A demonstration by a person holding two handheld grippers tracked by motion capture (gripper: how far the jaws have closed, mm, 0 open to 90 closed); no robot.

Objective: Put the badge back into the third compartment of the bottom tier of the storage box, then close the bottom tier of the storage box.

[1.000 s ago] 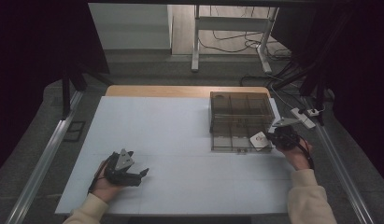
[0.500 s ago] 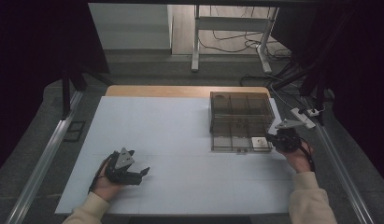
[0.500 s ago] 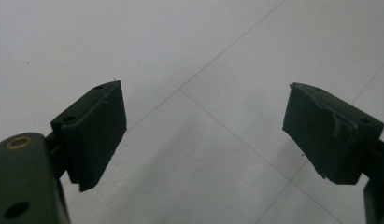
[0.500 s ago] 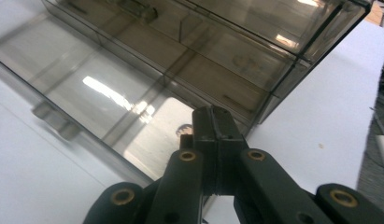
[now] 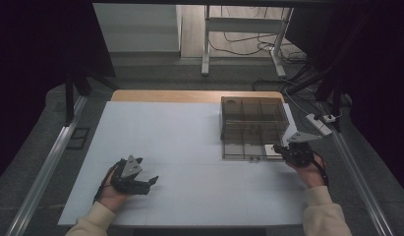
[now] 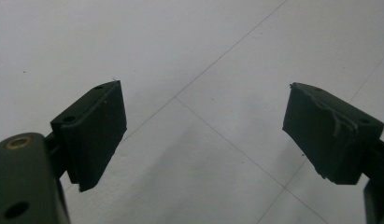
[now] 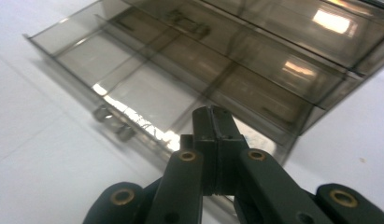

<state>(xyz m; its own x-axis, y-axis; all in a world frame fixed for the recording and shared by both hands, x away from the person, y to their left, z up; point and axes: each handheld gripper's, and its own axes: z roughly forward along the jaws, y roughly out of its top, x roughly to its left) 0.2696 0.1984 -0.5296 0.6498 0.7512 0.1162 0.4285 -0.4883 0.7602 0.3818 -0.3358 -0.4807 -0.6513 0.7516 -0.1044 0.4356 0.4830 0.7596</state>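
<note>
A smoky see-through compartment box (image 5: 253, 129) lies on the white table (image 5: 189, 142), at its right. My right gripper (image 5: 284, 150) is at the box's near right corner, jaws shut with nothing between them. In the right gripper view the shut tips (image 7: 213, 114) point over the front edge of the box (image 7: 180, 60), beside two small latches (image 7: 110, 123). A pale patch (image 5: 273, 151) shows in the near right compartment. My left gripper (image 5: 151, 181) rests on the table at the front left. Its jaws stand open (image 6: 203, 126) over bare table.
A wooden strip (image 5: 189, 96) borders the table's far edge. Metal rails (image 5: 52, 157) run along both sides. A white power strip (image 5: 320, 124) with cables lies right of the box. Desk legs (image 5: 205, 44) stand on the floor behind.
My right gripper has shifted a little at the box's near right corner, jaws still shut. The left gripper has stayed where it was.
</note>
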